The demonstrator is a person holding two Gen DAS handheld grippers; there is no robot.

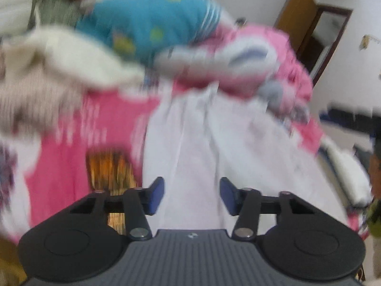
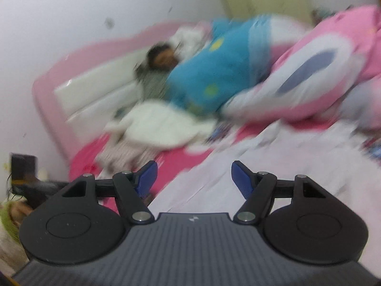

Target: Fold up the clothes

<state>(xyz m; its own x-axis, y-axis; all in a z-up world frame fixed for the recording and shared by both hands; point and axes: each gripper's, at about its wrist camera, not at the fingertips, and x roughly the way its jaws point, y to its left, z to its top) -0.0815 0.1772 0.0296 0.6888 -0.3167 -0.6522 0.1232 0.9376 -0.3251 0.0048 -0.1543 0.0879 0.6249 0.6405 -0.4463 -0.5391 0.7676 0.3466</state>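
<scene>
Clearly both empty: left gripper (image 1: 192,195) jaws part-open, right gripper (image 2: 194,178) jaws wider, over pale lilac-white garment (image 1: 202,143) spread on pink bed sheet (image 1: 59,157). Heavy blur; risk of mis-grabbing single layer, bunching, or snagging fluffy pink blanket (image 1: 273,54).

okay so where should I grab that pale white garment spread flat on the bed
Probably the near hem of the pale white garment, approached from this bed edge: it lies flat, running away lengthwise, with the far end tucked under the pink pile. Both grippers look empty.
</scene>
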